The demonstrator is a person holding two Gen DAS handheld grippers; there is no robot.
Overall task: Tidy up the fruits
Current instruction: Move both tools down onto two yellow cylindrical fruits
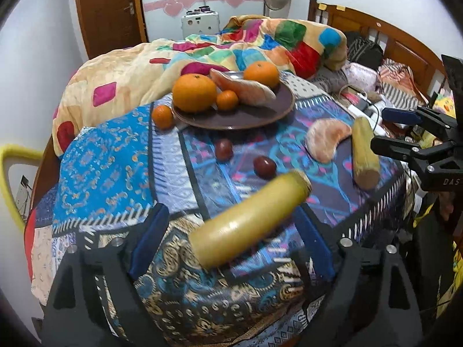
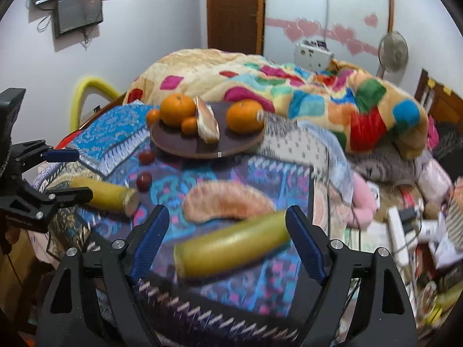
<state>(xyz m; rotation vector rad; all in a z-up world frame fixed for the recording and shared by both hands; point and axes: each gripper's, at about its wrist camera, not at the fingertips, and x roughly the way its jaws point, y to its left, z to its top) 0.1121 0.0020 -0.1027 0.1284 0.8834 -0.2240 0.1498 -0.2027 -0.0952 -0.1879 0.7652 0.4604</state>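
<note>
Both grippers hover with fingers spread wide over a patterned quilt (image 1: 110,156): the left gripper (image 1: 231,237) brackets one yellow-green banana piece (image 1: 249,219) near the quilt's front edge, though whether its pads touch the fruit cannot be told, and the right gripper (image 2: 228,240) brackets a second banana piece (image 2: 231,248) at the quilt's right edge, likewise without visible contact. Behind the quilt lies a bright patchwork blanket (image 1: 254,46). At the quilt's far edge sits a dark round plate (image 1: 249,112) carrying a large orange (image 1: 194,92), a second orange (image 1: 261,73), a pomelo wedge (image 1: 243,88) between them and a small tangerine (image 1: 227,100). Another small tangerine (image 1: 162,117) rests just off the plate's left rim. A loose pomelo wedge (image 2: 225,202) lies just beyond the right gripper's banana. Two dark red jujubes (image 1: 223,149) (image 1: 264,167) sit mid-quilt, between plate and front edge.
</note>
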